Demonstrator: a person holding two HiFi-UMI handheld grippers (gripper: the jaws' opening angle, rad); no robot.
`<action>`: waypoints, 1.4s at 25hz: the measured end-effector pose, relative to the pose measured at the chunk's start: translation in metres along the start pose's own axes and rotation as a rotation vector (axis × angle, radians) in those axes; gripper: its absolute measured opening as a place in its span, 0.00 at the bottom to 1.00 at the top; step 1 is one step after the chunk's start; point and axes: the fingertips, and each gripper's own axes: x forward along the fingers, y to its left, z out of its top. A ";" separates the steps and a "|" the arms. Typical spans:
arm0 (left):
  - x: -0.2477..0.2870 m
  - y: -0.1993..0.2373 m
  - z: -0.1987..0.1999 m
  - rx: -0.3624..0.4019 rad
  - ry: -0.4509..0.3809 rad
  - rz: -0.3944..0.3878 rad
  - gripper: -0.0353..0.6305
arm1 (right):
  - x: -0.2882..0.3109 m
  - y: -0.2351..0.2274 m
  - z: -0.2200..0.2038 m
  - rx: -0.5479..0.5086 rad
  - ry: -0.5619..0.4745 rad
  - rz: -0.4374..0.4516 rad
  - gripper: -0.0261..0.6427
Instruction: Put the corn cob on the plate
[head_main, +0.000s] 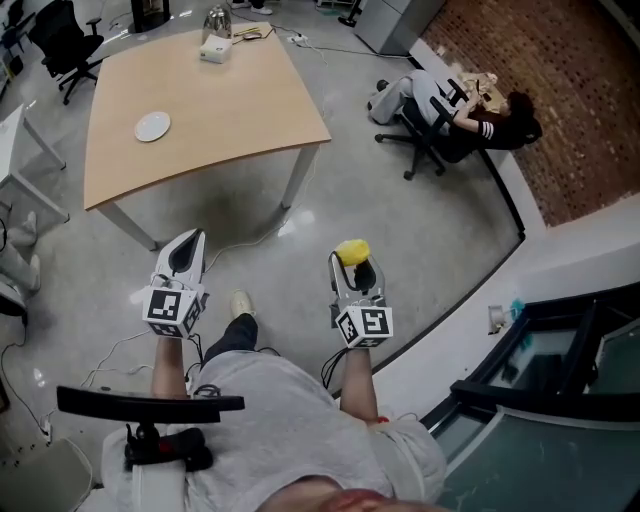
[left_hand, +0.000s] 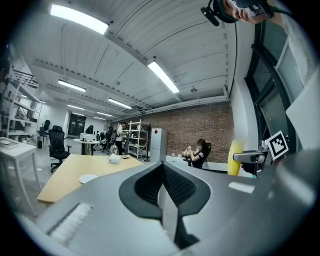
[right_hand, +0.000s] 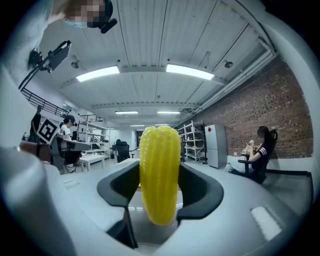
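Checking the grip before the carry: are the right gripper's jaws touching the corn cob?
Touching. The right gripper view shows the corn cob upright, clamped between both pads of the right gripper.

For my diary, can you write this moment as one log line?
right tool: shut on corn cob | left tool: shut, empty | plate: bare, on table

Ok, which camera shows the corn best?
The right gripper view: the corn stands upright between the jaws, filling the centre. The head view shows only its yellow top; the left gripper view, a distant yellow sliver.
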 end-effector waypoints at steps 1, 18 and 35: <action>0.009 0.007 0.001 -0.001 0.003 0.003 0.08 | 0.013 -0.001 0.001 0.003 0.002 0.006 0.40; 0.101 0.105 0.007 0.006 0.062 0.097 0.08 | 0.177 0.001 -0.010 0.042 0.033 0.125 0.40; 0.074 0.181 0.004 -0.032 0.048 0.266 0.08 | 0.263 0.053 -0.008 -0.017 0.067 0.292 0.40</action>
